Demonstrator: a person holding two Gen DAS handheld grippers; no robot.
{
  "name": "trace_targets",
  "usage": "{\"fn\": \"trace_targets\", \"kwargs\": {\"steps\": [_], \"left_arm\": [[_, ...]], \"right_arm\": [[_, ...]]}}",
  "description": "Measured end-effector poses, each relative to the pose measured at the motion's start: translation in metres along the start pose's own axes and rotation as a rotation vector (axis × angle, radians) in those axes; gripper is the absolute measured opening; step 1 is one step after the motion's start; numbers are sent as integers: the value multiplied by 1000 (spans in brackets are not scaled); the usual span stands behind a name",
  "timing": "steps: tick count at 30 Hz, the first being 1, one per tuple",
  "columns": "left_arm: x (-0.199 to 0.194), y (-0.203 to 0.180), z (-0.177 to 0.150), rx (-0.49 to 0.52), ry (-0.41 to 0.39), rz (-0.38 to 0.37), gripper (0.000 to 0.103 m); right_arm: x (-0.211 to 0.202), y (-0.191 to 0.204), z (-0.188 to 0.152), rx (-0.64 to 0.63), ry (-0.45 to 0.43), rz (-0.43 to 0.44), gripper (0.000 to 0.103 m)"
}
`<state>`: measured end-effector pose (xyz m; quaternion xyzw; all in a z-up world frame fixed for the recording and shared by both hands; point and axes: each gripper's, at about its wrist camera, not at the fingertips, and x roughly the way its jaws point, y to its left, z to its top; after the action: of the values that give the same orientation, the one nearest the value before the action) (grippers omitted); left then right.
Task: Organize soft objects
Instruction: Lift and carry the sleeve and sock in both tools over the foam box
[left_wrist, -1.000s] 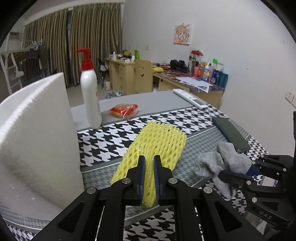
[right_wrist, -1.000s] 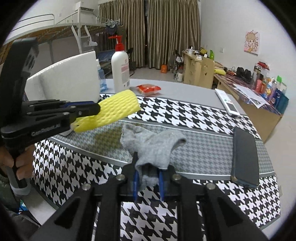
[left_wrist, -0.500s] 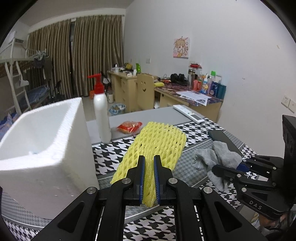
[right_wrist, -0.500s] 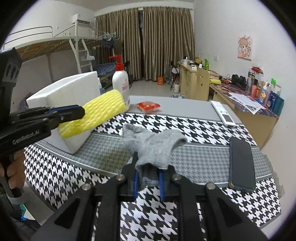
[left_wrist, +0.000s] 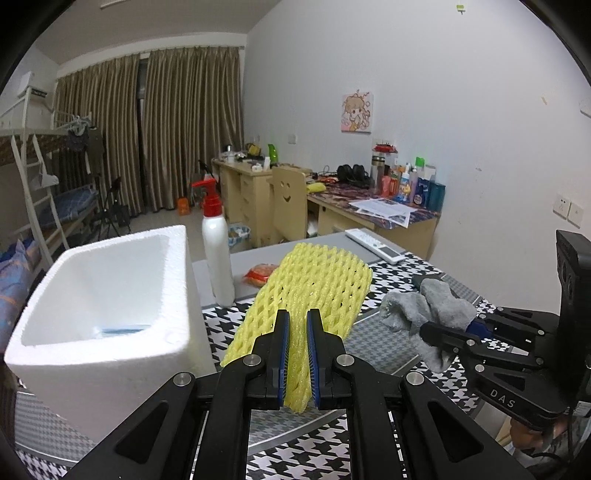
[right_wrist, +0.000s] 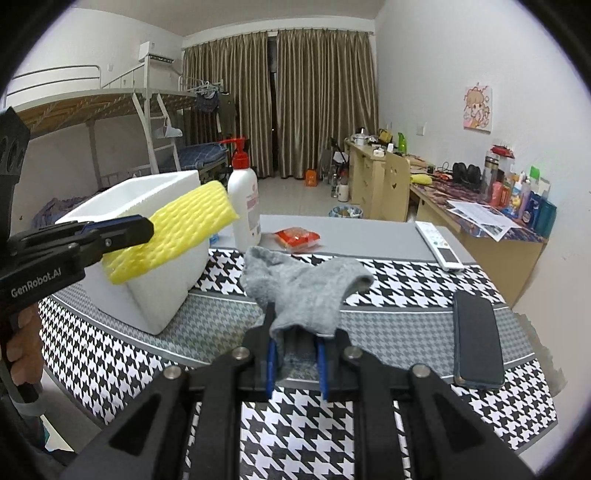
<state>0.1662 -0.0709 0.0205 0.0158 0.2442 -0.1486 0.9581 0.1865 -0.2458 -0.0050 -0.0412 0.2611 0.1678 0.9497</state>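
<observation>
Jaws of both raised grippers clamp: left gripper (left_wrist: 298, 354) foam net (left_wrist: 314, 288), right gripper (right_wrist: 295, 363) sock (right_wrist: 303, 286).

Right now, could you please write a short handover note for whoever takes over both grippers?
Left gripper: shut on the yellow foam net sleeve, held in the air beside the white styrofoam box.
Right gripper: shut on the grey sock, held above the houndstooth tablecloth.
Box: open at the top; something blue lies at its bottom, too hidden to identify.
Done: both soft items are picked up.
Left: neither is in the box; probably drop the sleeve in first, then the sock. The lotion pump bottle, phone, remote control and red snack packet are still on the table.
</observation>
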Motion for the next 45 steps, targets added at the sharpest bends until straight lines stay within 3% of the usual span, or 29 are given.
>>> {"fn": "trace_targets", "kwargs": {"steps": [30,45], "left_arm": [[-33,16,30,21,-132,45,10],[-42,24,36,28,-164,73,10]], "right_arm": [[-24,15,34,-16,-147,-1,21],[-28,25,49,-21,-178,6,21]]}}
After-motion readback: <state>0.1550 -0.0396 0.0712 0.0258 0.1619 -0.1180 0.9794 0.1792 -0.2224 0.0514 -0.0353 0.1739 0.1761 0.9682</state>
